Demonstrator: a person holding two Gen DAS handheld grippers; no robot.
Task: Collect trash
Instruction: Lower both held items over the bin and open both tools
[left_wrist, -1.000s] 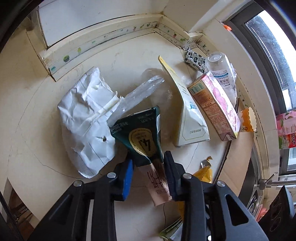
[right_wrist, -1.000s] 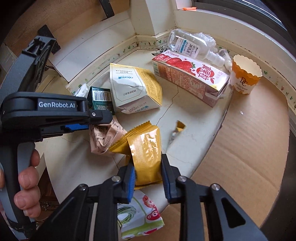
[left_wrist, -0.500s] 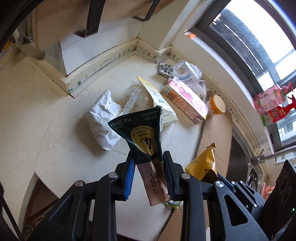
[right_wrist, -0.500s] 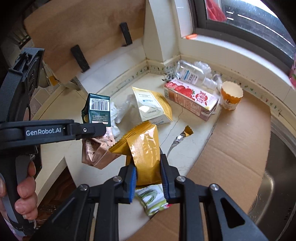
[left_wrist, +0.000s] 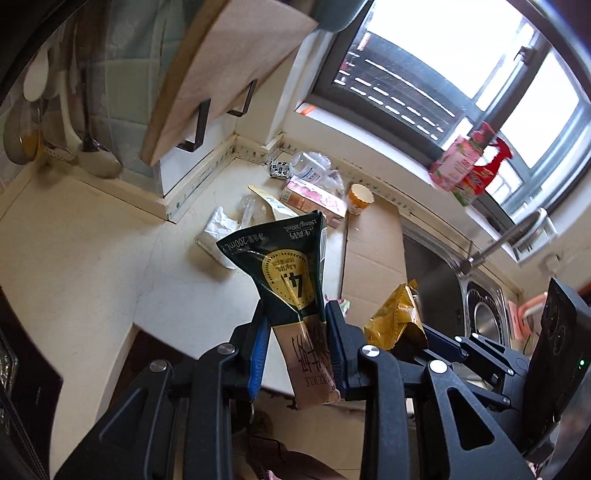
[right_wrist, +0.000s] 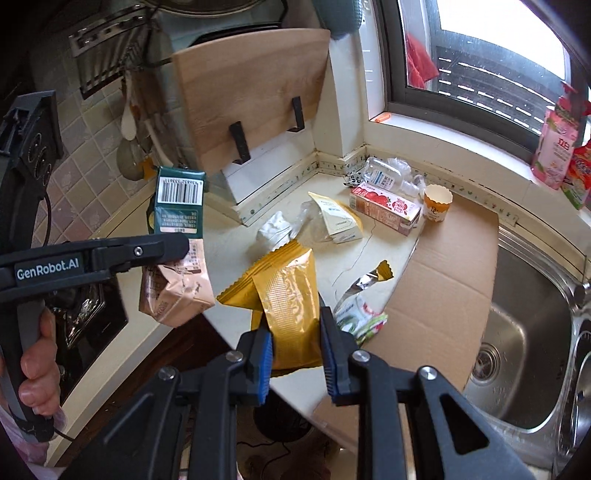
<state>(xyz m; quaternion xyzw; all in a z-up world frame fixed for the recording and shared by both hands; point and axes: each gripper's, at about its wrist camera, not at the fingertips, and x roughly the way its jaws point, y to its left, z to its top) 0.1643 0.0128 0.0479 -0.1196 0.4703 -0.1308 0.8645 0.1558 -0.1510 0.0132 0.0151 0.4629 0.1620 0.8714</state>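
My left gripper (left_wrist: 295, 343) is shut on a crushed green and tan milk carton (left_wrist: 288, 273), held high above the counter; the carton also shows in the right wrist view (right_wrist: 177, 236). My right gripper (right_wrist: 295, 350) is shut on a gold snack bag (right_wrist: 288, 291), also lifted; the bag shows in the left wrist view (left_wrist: 395, 317). On the counter lie a crumpled white paper bag (right_wrist: 273, 229), a white and yellow pouch (right_wrist: 338, 221), a strawberry milk carton (right_wrist: 386, 208), a clear plastic bottle (right_wrist: 384, 173), a paper cup (right_wrist: 437, 203) and a green and white wrapper (right_wrist: 360, 317).
A flattened cardboard sheet (right_wrist: 443, 273) covers the counter beside the steel sink (right_wrist: 524, 354). A wooden cutting board (right_wrist: 251, 99) hangs on the wall above the corner. Cleaning bottles (right_wrist: 557, 147) stand on the window sill. The counter's front edge lies just below both grippers.
Both grippers have risen and pulled back from the counter, each carrying its item. The trash on the counter now looks much smaller and farther away.
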